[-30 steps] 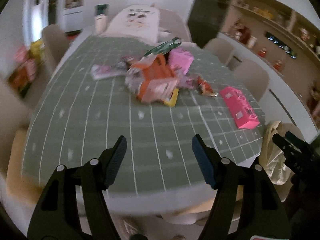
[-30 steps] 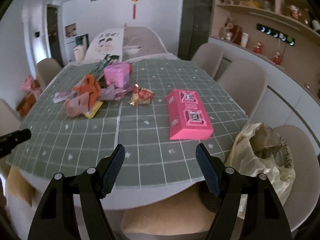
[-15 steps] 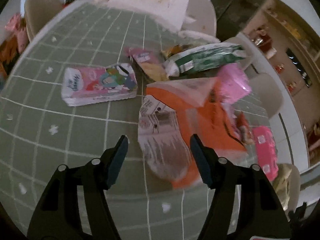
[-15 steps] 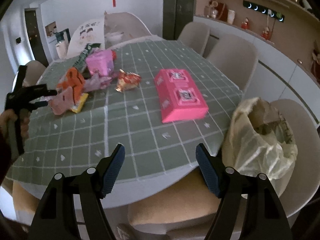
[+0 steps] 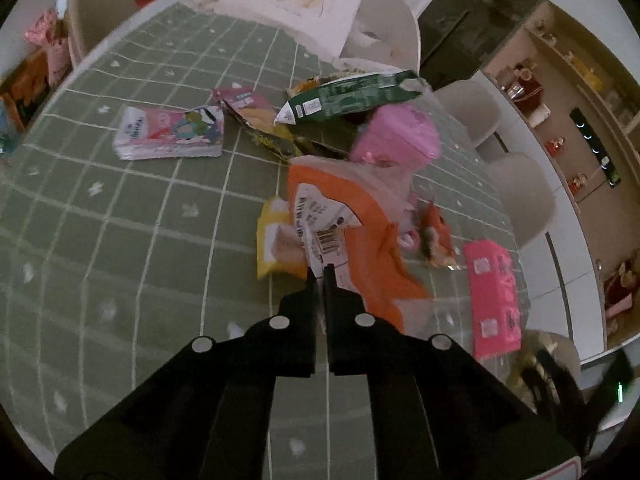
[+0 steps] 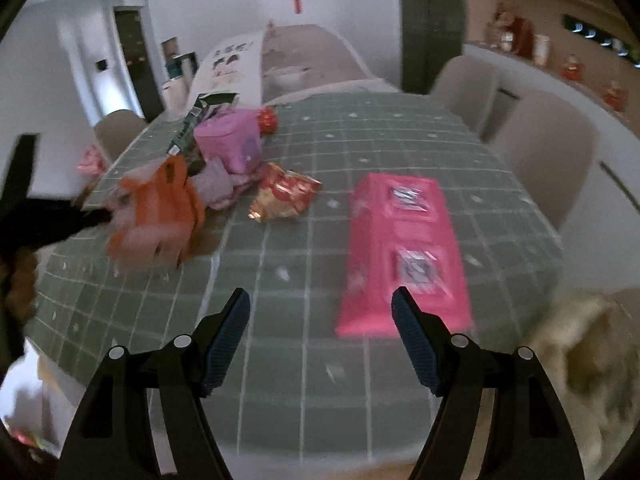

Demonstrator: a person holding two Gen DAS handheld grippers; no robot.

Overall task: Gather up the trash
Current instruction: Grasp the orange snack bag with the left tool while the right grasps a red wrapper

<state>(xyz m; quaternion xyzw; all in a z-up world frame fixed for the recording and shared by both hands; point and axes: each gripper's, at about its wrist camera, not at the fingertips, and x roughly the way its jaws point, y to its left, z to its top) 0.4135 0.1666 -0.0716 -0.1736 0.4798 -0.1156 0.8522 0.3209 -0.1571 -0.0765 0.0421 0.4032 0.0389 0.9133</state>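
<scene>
My left gripper (image 5: 319, 276) pinches the orange wrapper (image 5: 360, 248) over the green-checked table (image 5: 120, 240); my right gripper (image 6: 320, 312) hangs spread, chairs (image 6: 544, 152) alongside.

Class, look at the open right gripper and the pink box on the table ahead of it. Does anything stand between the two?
Nothing visible does. The right gripper hangs open over bare tablecloth, and the pink box lies just ahead, toward its right finger. The orange wrapper sits well off to the left, pinched by the left gripper.
</scene>
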